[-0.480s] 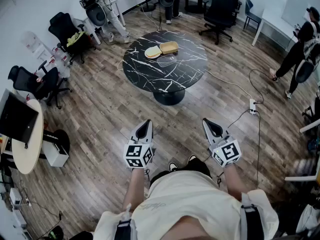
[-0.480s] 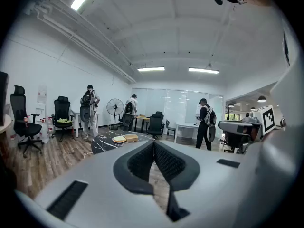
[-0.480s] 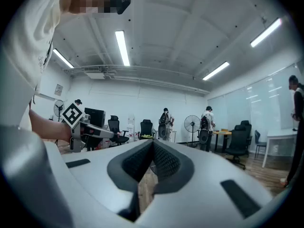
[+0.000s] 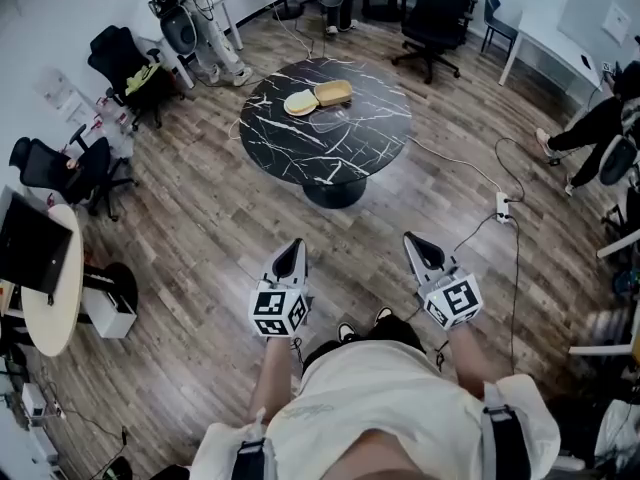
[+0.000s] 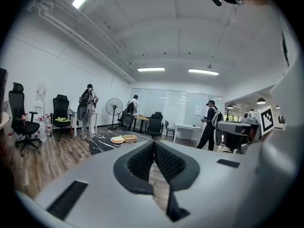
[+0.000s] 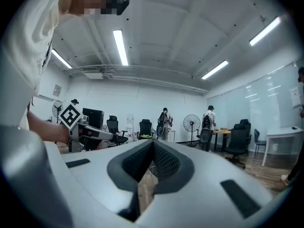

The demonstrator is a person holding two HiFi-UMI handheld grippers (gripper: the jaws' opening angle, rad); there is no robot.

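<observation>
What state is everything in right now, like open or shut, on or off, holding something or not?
left gripper: shut, nothing between its jaws.
right gripper: shut, nothing between its jaws.
black marble table: upright, bearing two things.
pale plate: lying flat on the table.
tan box: resting right beside the plate.
monitor: the face that shows is dark.
power strip: lying on the floor, a cable running from it.

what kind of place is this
Most likely an open-plan office or lab: black office chairs, a monitor on a side desk, and a round black marble table in the middle.
</observation>
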